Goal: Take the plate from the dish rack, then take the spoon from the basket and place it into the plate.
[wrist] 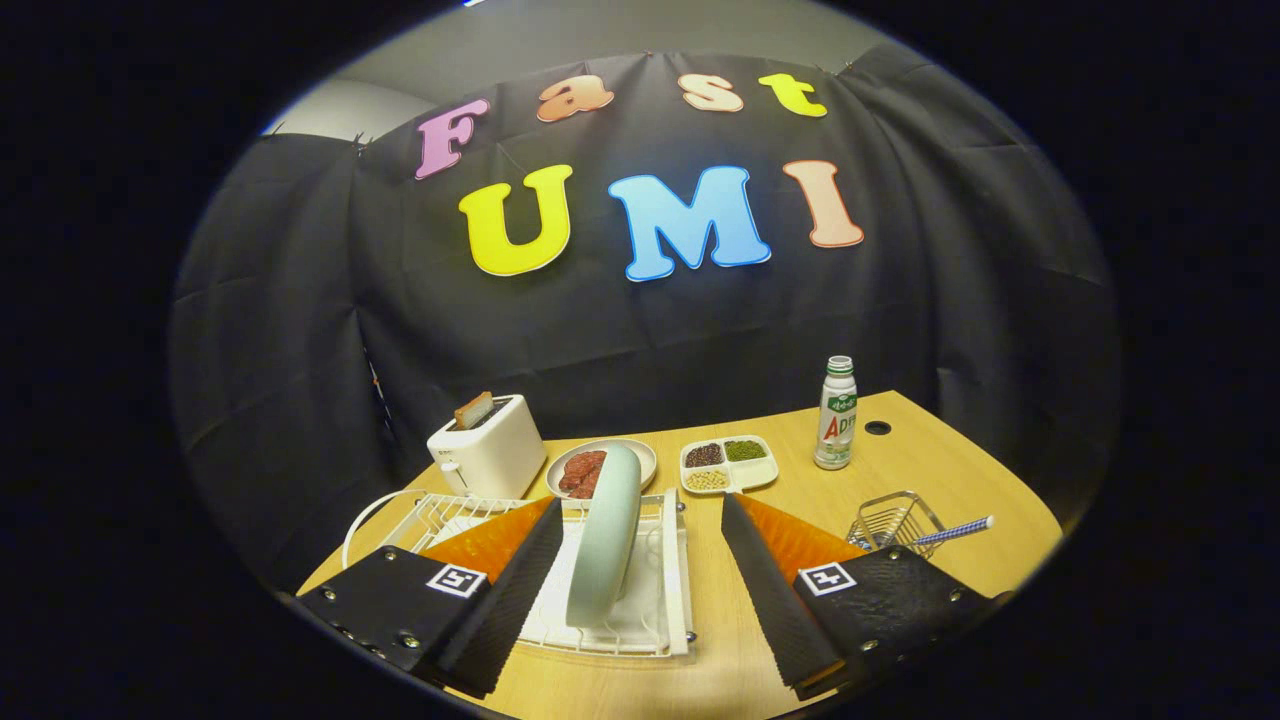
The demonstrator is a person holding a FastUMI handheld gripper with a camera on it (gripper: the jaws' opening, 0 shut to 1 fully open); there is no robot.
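The hand-held gripper [640,520] is spread wide, its fingers hovering at the bottom of the frame and pinching nothing. Between them, nearer the left finger, the plate [606,535] stands on edge in the white rack [668,585], untouched. At lower right, just past the right finger, the spoon's [955,530] striped handle sticks out of the wire basket [893,518]. Further back on the counter [800,500], around mid-frame, sit a toaster [488,450], a dish of meat [640,455], a divided tray [729,464] of beans and a bottle [836,413].
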